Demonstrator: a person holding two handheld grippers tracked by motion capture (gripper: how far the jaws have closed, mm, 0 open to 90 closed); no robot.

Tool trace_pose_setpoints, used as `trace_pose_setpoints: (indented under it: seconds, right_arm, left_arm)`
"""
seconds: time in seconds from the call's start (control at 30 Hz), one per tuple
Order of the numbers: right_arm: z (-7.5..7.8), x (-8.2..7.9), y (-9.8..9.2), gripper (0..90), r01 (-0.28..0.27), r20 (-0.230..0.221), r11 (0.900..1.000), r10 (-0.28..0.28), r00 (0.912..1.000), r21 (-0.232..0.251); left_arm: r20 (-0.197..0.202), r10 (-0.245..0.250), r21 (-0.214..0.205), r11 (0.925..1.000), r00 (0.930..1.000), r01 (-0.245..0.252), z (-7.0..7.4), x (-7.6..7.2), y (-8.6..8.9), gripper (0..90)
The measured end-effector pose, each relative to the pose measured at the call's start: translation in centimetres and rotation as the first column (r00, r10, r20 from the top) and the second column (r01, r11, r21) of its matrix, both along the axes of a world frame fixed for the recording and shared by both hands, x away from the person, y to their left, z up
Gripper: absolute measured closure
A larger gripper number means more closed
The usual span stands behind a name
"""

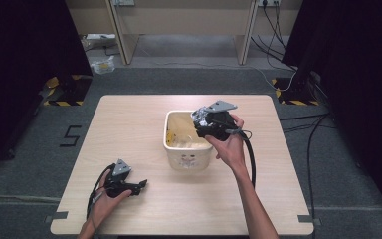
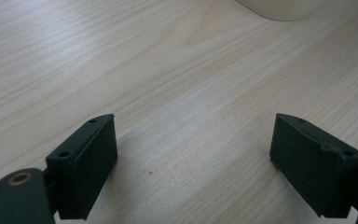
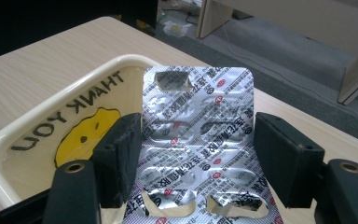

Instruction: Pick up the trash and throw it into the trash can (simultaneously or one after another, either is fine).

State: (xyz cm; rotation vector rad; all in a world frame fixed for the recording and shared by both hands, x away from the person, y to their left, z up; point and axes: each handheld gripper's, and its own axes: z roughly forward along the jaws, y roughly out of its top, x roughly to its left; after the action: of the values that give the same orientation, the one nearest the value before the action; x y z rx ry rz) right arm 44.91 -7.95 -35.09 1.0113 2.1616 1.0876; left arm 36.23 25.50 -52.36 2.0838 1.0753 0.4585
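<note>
A silver foil blister pack (image 3: 198, 93) with red print and several torn pockets stands upright between the jaws of my right gripper (image 3: 198, 128), whose pads press on its two side edges. That gripper (image 1: 205, 121) hovers over the right rim of a cream plastic tub (image 1: 168, 130) in the middle of the table. The tub's inner wall (image 3: 51, 105) bears the words "THANK YOU" and a yellow face. My left gripper (image 1: 140, 186) rests low near the table's front left, jaws wide apart (image 2: 191, 140) over bare wood, with nothing between them.
The light wooden table (image 1: 129, 119) stands on grey carpet. The tub's base (image 2: 279, 7) lies just ahead of the left gripper. Black curtains flank both sides, and desk legs and cables stand beyond the far edge.
</note>
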Motion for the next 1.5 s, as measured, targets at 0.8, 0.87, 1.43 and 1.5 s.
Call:
trace_pose_setpoints:
  seconds: [0.8,0.87,1.43,1.5]
  right_arm:
    - [-1.9,1.5,4.1,34.2,-0.088,-0.096,0.9919,0.079,0.9922,-0.091]
    - [-2.0,1.5,4.2,34.2,-0.087,-0.11,0.9923,0.077,0.991,-0.088]
    - [-2.3,1.7,4.2,22.8,-0.11,-0.127,0.9922,0.102,0.9866,-0.058]
    - [-2.0,1.6,3.9,22.9,-0.112,-0.117,0.9925,0.105,0.9875,-0.05]
  left_arm:
    - [-0.001,-0.001,0.0,1.0,1.0,0.001,0.0,0.0,0.0,14.1]
    - [-0.001,-0.001,0.0,1.0,1.0,0.001,0.0,0.0,0.0,14.1]
    - [-0.001,-0.001,0.0,1.0,1.0,0.001,0.0,0.0,0.0,14.1]
    - [-0.002,-0.001,0.0,1.0,1.0,0.001,0.0,0.0,0.0,14.1]
